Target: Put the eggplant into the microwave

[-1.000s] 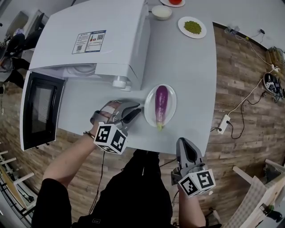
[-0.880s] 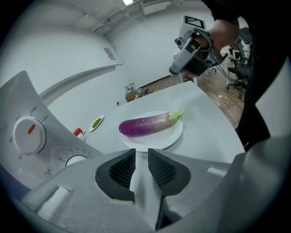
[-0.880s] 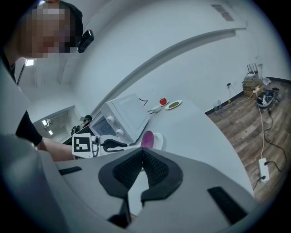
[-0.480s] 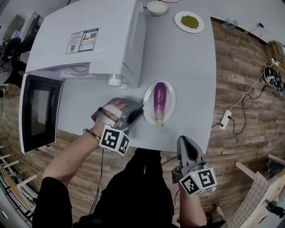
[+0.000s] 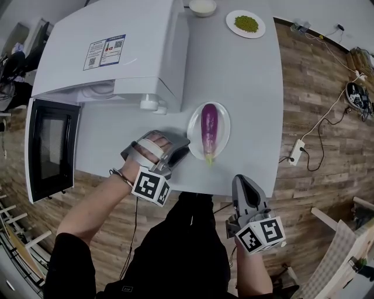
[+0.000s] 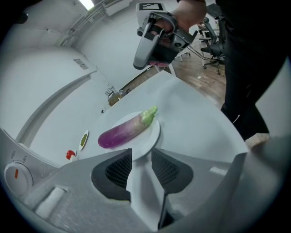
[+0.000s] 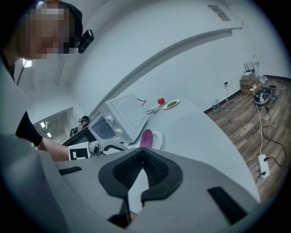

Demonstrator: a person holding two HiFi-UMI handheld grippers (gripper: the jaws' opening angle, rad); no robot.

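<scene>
Grey tabletop (image 5: 251,82) over wood floor (image 5: 315,105), white microwave (image 5: 111,52) at the far left with its door (image 5: 49,149) swung open toward me, presumably so the cavity was ready to load. Eggplant (image 5: 208,125) lay lengthwise on a white plate (image 5: 224,137) just right of the microwave's front corner, green stem end toward the near table edge, not yet lifted. My left gripper (image 5: 184,149) sat low at the plate's left rim, aimed down at it; its fingers had just been opening and stood apart with nothing clamped. Only the plate rim and bare table showed through the gap in the left gripper view. My guess was that I came in from the side to take the eggplant across its middle. My right gripper (image 5: 244,182) hung off the near table edge, well apart from the plate, finger tips together on nothing, idle, probably kept clear of the left's path. Couldn't tell whether the left tips touched the plate rim. Microwave cavity was hidden from the head view, only top and door showing. Far end held a plate of something green (image 5: 245,23) and a bowl (image 5: 202,7) cut off by the frame edge. A small red thing (image 6: 69,154) beside them was too small to name.
</scene>
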